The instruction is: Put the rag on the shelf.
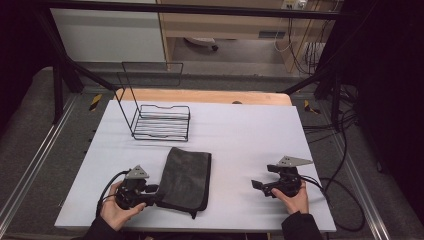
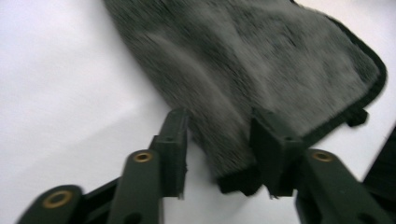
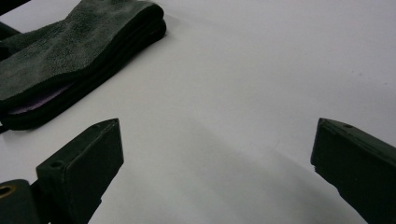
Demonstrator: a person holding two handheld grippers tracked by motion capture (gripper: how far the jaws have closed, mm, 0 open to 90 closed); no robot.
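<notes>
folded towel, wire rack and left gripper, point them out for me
folded towel (image 1: 186,177), high view, middle of its top face
wire rack (image 1: 162,131), high view, bars of its base
left gripper (image 2: 217,140), left gripper view, gap midway between its fingertips, at the towel's corner

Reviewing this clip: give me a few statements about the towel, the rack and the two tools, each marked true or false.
1. The folded grey towel lies flat on the white table. True.
2. The towel sits inside the wire rack. False: the rack is empty and stands apart, farther back on the table.
3. The left tool has a corner of the towel between its jaws, which stand apart. True.
4. The right tool is shut on the towel. False: its jaws stand wide open over bare table, away from the towel.
5. The rack lies tipped on its side. False: it stands upright.
</notes>
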